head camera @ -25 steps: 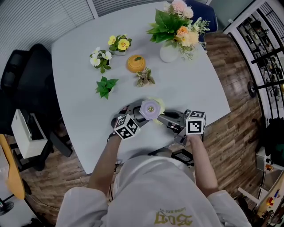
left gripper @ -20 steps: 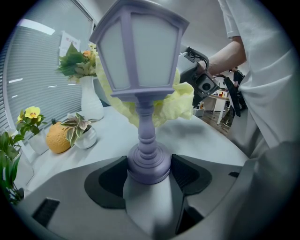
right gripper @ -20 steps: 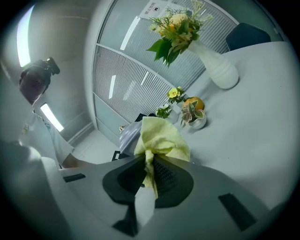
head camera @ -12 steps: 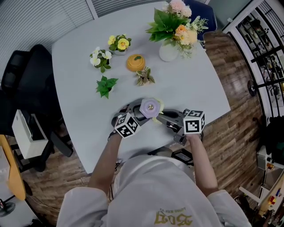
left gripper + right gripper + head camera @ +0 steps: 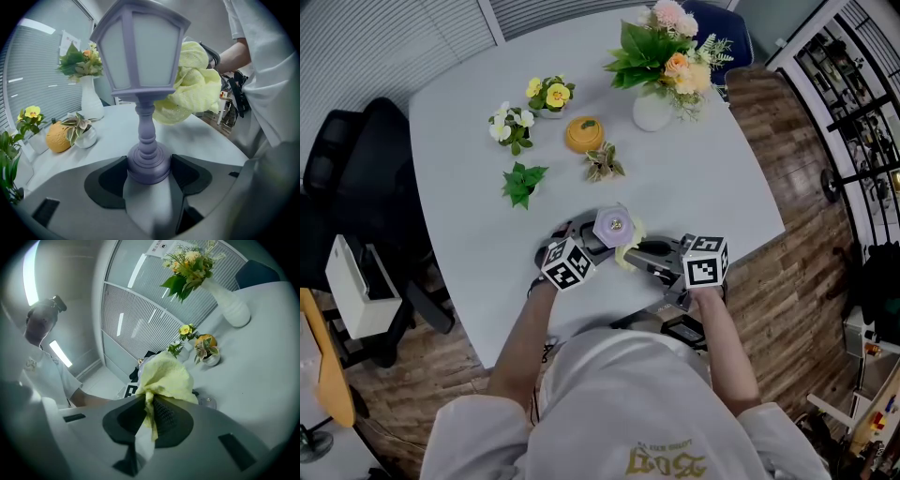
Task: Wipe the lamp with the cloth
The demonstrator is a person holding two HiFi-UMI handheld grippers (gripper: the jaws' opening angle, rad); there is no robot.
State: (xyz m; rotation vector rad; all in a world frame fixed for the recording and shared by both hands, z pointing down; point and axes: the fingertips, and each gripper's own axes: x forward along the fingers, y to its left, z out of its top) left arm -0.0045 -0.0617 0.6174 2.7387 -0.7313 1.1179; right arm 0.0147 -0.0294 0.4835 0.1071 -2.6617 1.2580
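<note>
Head view: pale grey bench (image 5: pixel 712 178) with rounded corners, on a wood-plank floor (image 5: pixel 787 281). Black office chair (image 5: pixel 356 178) to its left, dark metal rack (image 5: pixel 862 112) to its right, slatted blinds (image 5: pixel 140 319) along the far wall. At the bench's far side stand a white vase (image 5: pixel 654 111) of flowers, an orange ornament (image 5: pixel 584 134) and several small potted plants.

Purple lantern-style lamp (image 5: pixel 140 51) stands upright near the bench's front edge. Left tool (image 5: pixel 149 176) is clenched round its round base. Right tool (image 5: pixel 149 416) pinches a yellow cloth (image 5: pixel 165 376), whose bunched part lies against the lamp's shade on the side away from the vase.

From above, only the lamp's cap shows; stem and base are hidden. The marker cubes cover both tools' jaws there. In the right gripper view the cloth blocks nearly all of the lamp.
</note>
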